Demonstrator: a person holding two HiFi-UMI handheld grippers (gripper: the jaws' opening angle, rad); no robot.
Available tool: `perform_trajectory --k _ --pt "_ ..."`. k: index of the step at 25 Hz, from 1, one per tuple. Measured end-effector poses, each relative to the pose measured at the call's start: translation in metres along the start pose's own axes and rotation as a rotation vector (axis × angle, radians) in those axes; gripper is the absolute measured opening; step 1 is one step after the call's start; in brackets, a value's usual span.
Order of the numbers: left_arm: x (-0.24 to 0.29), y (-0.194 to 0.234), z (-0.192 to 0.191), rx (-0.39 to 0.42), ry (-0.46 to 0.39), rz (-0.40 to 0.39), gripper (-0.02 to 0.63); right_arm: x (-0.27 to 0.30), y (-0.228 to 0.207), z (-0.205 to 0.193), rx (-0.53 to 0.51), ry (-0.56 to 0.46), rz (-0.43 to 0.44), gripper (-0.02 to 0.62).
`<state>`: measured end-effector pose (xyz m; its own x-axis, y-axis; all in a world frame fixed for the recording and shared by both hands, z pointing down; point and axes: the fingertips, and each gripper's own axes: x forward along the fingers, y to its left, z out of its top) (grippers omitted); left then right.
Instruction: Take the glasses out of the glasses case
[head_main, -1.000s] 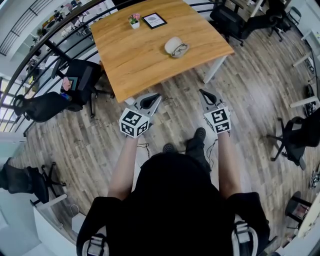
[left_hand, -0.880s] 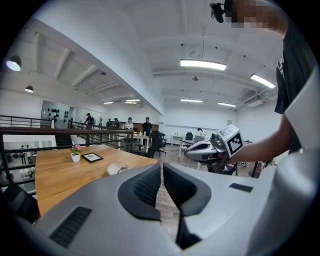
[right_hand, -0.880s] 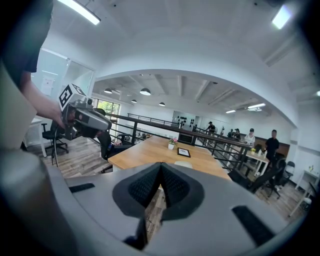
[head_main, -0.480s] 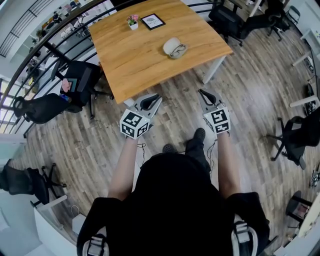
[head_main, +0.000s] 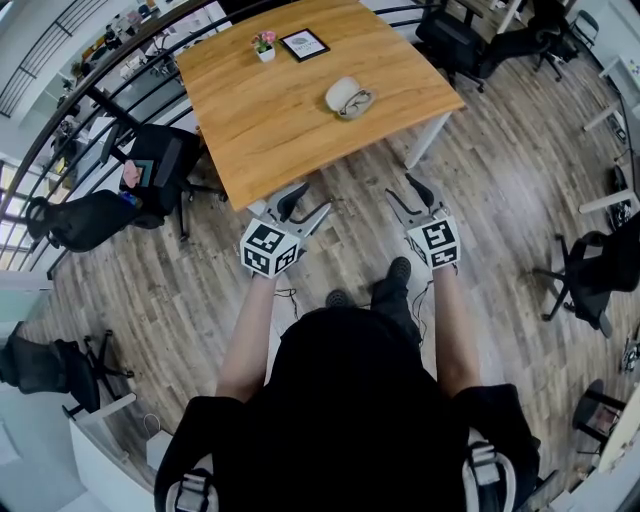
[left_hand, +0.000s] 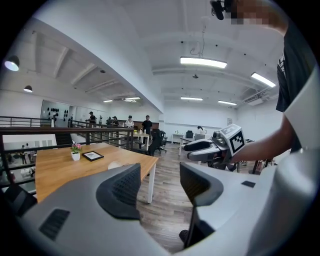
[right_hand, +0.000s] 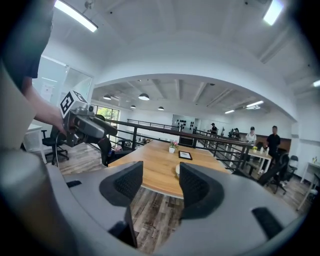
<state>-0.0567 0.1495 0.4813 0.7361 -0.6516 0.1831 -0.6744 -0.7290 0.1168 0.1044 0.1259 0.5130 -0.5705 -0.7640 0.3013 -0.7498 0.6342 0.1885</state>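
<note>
Holds left gripper (head_main: 305, 200) and right gripper (head_main: 403, 190) above the floor, just off the near edge of the surface (head_main: 270, 120). Has just been opening both pairs of fingers, now apart, nothing between. Leaves white glasses case (head_main: 345, 93), glasses (head_main: 359, 100) in it, near the right edge.

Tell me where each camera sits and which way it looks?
Head view: on the person's head, looking steeply down at the table, the glasses case, both arms, the left gripper and right gripper.
Left gripper view: rides the left gripper, facing along its jaws past the table's corner; the right gripper and right arm show.
Right gripper view: rides the right gripper, facing the table; the left gripper shows.
Shared: both gripper views show the table and jaws just opening, empty.
</note>
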Motion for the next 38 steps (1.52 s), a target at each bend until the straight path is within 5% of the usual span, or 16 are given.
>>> perform_trajectory --k 5,19,38 --pt "0.002 0.007 0.002 0.002 -0.003 0.010 0.266 0.003 -0.004 0.001 0.012 -0.009 -0.007 0.290" --pt "0.030 0.012 -0.007 -0.027 0.029 -0.002 0.265 0.017 -0.030 -0.015 0.017 0.021 0.011 0.291" --pt "0.148 0.033 0.033 -0.069 -0.001 0.134 0.265 0.063 -0.156 -0.018 -0.006 0.005 0.144 0.281"
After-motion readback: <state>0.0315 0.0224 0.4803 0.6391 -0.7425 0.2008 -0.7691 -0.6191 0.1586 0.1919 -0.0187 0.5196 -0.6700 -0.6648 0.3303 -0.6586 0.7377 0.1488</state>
